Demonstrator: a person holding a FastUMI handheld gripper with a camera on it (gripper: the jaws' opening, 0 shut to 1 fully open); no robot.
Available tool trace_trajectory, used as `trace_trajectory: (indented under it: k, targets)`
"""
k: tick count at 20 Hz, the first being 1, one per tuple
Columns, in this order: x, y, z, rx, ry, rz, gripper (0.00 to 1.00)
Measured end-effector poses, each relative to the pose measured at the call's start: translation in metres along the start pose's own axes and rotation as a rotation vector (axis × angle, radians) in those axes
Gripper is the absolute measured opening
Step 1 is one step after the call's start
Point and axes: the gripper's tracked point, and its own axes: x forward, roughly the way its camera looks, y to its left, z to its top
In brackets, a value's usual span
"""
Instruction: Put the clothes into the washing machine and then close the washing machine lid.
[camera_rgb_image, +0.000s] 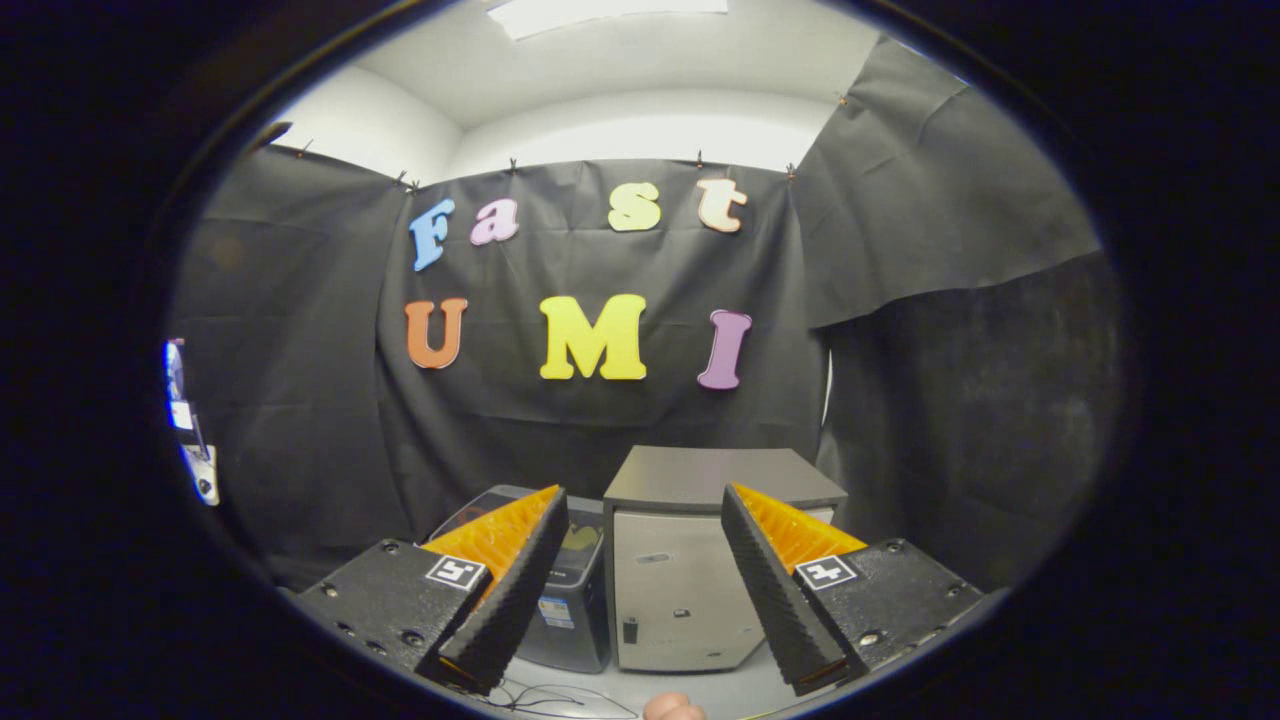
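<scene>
A: What do we have hidden on the washing machine (560, 590)?
B: At 11 o'clock from the gripper (640, 640), its left finger (505, 590) covers most of the washer's body and part of the lid. We cannot tell whether the lid is open or closed.

A: And the grey cabinet (680, 580)?
B: At 12 o'clock. The right finger (775, 590) hides its right front corner.

A: Anything cut off?
B: At 6 o'clock, a fingertip (672, 708), partly out of view; a thin cable (560, 695) is too fine to trace.
</scene>
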Motion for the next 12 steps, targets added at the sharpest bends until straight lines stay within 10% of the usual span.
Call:
trace_trajectory:
  k: [12]
  targets:
    - [0.0096, -0.0031, -0.0027, 0.032, 0.009, -0.011, 0.98]
